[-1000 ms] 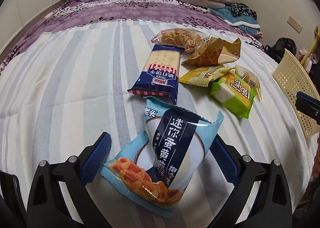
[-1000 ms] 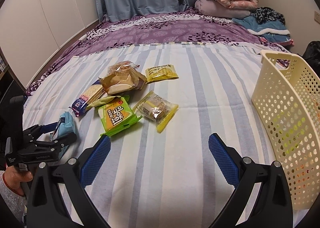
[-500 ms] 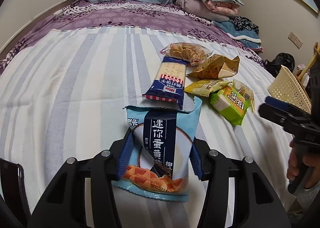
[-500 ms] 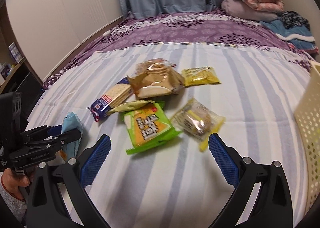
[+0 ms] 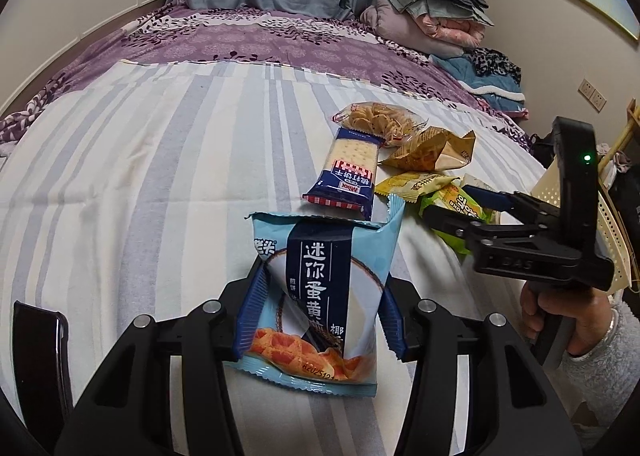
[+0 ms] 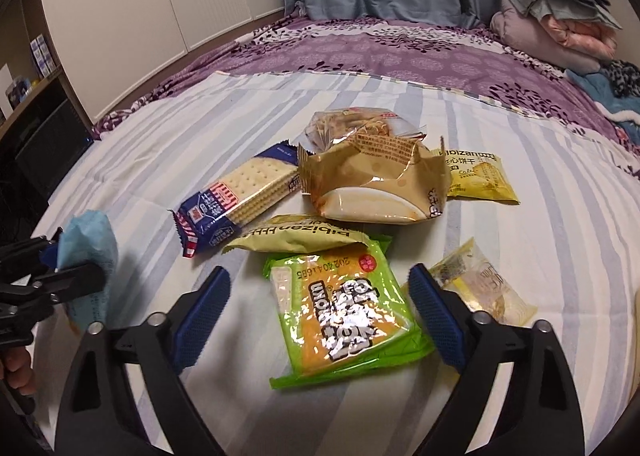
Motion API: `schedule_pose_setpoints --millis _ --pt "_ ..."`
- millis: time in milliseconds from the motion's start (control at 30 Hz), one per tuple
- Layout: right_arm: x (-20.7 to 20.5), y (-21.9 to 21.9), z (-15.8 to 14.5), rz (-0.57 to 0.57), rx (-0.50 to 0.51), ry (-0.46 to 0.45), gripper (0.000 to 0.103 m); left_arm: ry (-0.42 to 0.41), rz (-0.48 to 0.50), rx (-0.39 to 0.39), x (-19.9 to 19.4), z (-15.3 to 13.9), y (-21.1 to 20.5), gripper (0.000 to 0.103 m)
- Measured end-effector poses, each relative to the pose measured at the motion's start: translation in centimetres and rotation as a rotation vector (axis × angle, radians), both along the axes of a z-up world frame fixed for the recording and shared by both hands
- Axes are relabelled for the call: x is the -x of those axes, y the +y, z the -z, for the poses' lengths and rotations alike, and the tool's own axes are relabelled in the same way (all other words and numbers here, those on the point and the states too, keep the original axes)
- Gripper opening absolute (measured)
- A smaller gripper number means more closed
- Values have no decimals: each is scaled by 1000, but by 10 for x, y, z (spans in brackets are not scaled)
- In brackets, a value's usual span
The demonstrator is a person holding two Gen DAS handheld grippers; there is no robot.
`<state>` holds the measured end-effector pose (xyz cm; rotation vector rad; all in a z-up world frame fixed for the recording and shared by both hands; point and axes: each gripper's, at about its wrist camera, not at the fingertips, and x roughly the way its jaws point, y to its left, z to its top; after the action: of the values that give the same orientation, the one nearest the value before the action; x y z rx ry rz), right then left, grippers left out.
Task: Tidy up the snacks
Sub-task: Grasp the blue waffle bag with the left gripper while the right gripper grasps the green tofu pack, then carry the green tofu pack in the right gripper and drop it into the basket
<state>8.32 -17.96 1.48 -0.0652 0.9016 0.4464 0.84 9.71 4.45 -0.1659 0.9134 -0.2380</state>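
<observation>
The left gripper has its blue-padded fingers clamped on both sides of a light blue plastic snack bag with a dark blue centre panel. The bag's long axis runs along the fingers, with the printed waffle end nearest the camera and the crimped top edge pointing away toward the other snacks. Whether the bag's lower end touches the striped white-and-grey bed sheet cannot be determined from this view.

The right gripper is partly open and its jaws are closing. A bright green flat plastic snack packet lies on the sheet between the fingers; the pads do not touch it. The packet's long axis runs along the fingers, angled slightly to the right.

Surrounding items:
- A pale yellow snack packet overlaps the green packet's far edge.
- A clear yellow-edged wrapper lies just beside the right-hand finger.
- A navy blue cracker sleeve and a tan crumpled foil bag lie farther back.
- A cream perforated plastic basket stands behind the right gripper in the left wrist view.
</observation>
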Motion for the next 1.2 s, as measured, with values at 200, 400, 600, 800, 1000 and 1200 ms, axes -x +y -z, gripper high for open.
schedule_pose_setpoints --millis 200,400,600,800,1000,1200 --pt "-4 -2 0 14 25 0 69 -2 -9 5 0 -2 1 52" --pt "3 0 -2 -5 69 -15 62 -11 0 4 2 -7 -2 52" --pt "21 -11 -6 -5 27 10 57 -27 1 4 5 -14 -3 52" --pt "47 -25 -8 2 -1 15 57 -37 7 4 9 -20 -7 52" --pt "80 -44 -16 -11 -30 0 57 -55 28 1 15 -27 -13 52" --pt "112 -65 -14 -16 -32 5 57 -60 30 7 20 -28 -19 52"
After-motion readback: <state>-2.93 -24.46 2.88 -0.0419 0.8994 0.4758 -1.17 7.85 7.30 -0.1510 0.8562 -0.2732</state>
